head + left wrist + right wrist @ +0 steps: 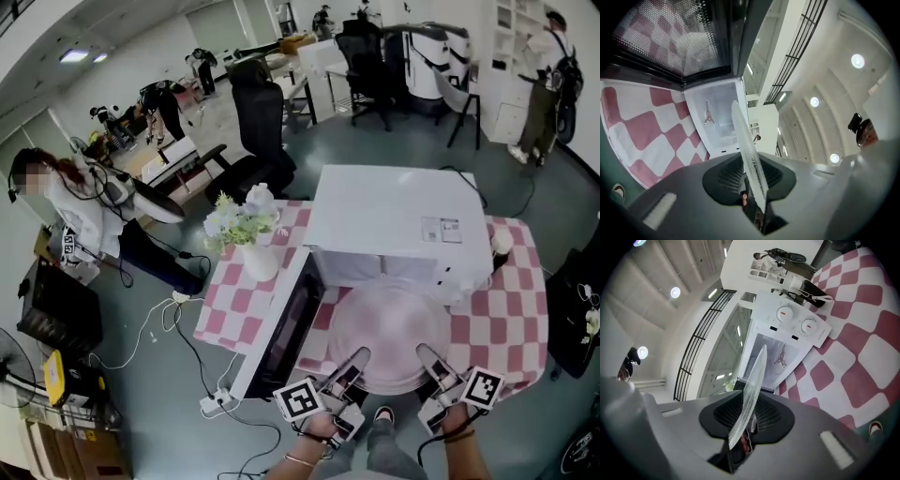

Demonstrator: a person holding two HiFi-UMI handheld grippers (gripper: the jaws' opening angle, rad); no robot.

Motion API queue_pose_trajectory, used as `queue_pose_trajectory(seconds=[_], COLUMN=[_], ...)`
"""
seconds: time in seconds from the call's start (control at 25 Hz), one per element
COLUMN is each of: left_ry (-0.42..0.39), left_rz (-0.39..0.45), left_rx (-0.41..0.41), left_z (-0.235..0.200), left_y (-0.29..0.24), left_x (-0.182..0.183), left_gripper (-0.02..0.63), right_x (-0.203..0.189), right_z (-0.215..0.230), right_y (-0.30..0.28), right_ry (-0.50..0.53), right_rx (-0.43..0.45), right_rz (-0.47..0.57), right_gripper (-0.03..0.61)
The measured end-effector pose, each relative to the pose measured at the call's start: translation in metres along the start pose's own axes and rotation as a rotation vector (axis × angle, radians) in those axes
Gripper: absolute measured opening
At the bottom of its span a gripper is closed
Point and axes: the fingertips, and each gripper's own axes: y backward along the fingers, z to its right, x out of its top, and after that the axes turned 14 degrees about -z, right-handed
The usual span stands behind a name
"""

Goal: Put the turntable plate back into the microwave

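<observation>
The clear glass turntable plate (389, 336) is held level in front of the white microwave (398, 220), whose door (281, 328) hangs open to the left. My left gripper (352, 367) is shut on the plate's near left rim, and my right gripper (429, 364) is shut on its near right rim. In the left gripper view the plate (747, 150) shows edge-on between the jaws, with the microwave cavity (717, 117) and its drive hub (708, 115) beyond. In the right gripper view the plate (752, 390) runs toward the cavity (776, 357), beside the panel with two knobs (797, 319).
The microwave stands on a table with a pink-and-white checked cloth (497, 328). A white vase of flowers (248, 230) sits at the table's left, close to the open door. Office chairs (258, 122) and people are farther off in the room. A power strip (217, 401) lies on the floor.
</observation>
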Motion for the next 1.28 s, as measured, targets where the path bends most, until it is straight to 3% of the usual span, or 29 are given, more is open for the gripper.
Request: queue_pose_trajectory(seconds=[0.16, 0.36, 0.6, 1.28], left_ry=[0.044, 0.033, 0.099, 0.210], left_rz=[0.020, 0.044, 0.098, 0.188], left_rx=[0.010, 0.019, 0.010, -0.097], left_z=[-0.027, -0.065, -0.099, -0.105], left_y=[-0.005, -0.014, -0.021, -0.033], left_x=[-0.001, 0.005, 0.008, 0.018], left_gripper=[0.057, 0.057, 0.057, 0.035], right_x=[0.002, 0.006, 0.013, 0.024], right_z=[0.022, 0.062, 0.088, 0.107], right_y=[-0.013, -0.033, -0.054, -0.064], right_ry=[-0.007, 0.007, 0.008, -0.020], right_rx=[0.002, -0.010, 0.000, 0.000], right_rz=[-0.041, -0.106, -0.156, -0.174], right_gripper=[0.077, 0.077, 0.078, 0.077])
